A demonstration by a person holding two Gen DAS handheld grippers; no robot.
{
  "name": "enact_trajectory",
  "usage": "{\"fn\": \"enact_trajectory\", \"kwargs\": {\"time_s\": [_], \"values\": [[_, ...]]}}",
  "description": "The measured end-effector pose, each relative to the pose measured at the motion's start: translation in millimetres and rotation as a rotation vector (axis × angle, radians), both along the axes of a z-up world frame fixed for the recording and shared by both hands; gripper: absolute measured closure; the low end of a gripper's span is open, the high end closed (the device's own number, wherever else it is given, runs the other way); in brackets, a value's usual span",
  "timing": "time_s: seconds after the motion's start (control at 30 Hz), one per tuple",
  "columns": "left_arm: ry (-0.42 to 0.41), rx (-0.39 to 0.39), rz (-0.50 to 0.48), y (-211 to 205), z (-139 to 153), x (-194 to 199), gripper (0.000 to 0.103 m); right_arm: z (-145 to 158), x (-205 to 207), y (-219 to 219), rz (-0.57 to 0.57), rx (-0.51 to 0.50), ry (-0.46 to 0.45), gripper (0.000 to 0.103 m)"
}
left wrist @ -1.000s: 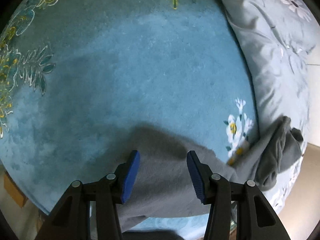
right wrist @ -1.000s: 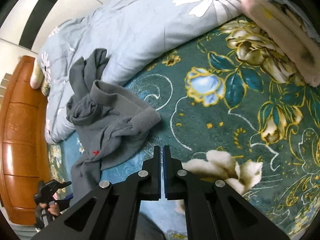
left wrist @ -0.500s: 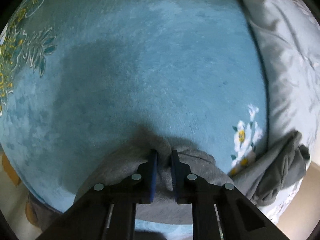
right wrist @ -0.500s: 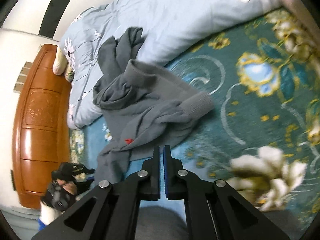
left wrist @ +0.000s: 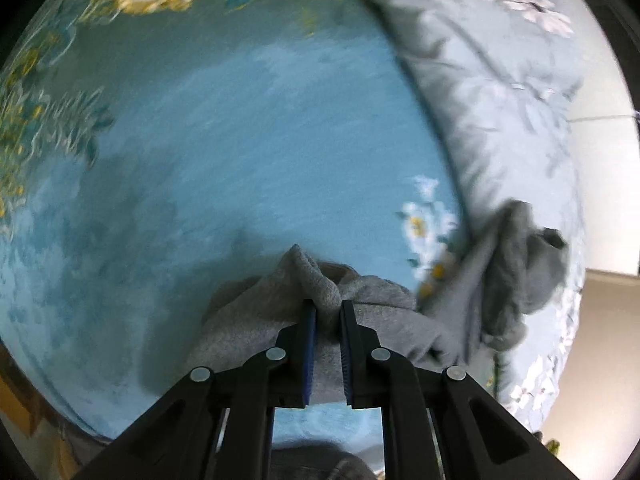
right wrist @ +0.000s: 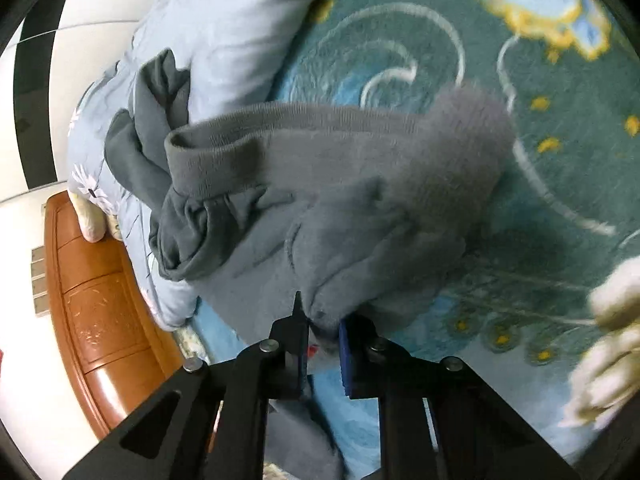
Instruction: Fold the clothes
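Pinching grey garment on teal floral blanket: left gripper, jaws just closed, clamps a raised fold; right gripper clamps another bunch; pale duvet beside

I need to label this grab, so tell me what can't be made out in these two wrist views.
- Left wrist view: the grey garment runs behind the left gripper and off the bottom edge.
- Right wrist view: a small red mark sits half hidden behind the right gripper, unreadable.
- Both views: motion blur smears the floral blanket.
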State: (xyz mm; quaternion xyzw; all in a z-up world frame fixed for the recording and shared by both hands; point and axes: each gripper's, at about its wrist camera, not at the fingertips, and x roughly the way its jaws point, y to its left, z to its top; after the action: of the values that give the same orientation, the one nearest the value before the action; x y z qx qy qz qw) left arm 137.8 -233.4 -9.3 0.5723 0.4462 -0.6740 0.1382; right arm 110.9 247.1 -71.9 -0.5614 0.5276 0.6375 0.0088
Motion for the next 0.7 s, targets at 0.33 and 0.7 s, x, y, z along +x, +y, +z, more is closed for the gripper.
{"fn": "enact_trajectory", "kwargs": {"time_s": [0.33,0.7], "values": [[0.588,0.023,-0.246,37,142,21,0.093,179,41,71,0.027,0.199,0.486,0.094],[0.175,0.095,-0.437,109,-14,76,0.091,90,201,141,0.009,0.333,0.217,0.094]]}}
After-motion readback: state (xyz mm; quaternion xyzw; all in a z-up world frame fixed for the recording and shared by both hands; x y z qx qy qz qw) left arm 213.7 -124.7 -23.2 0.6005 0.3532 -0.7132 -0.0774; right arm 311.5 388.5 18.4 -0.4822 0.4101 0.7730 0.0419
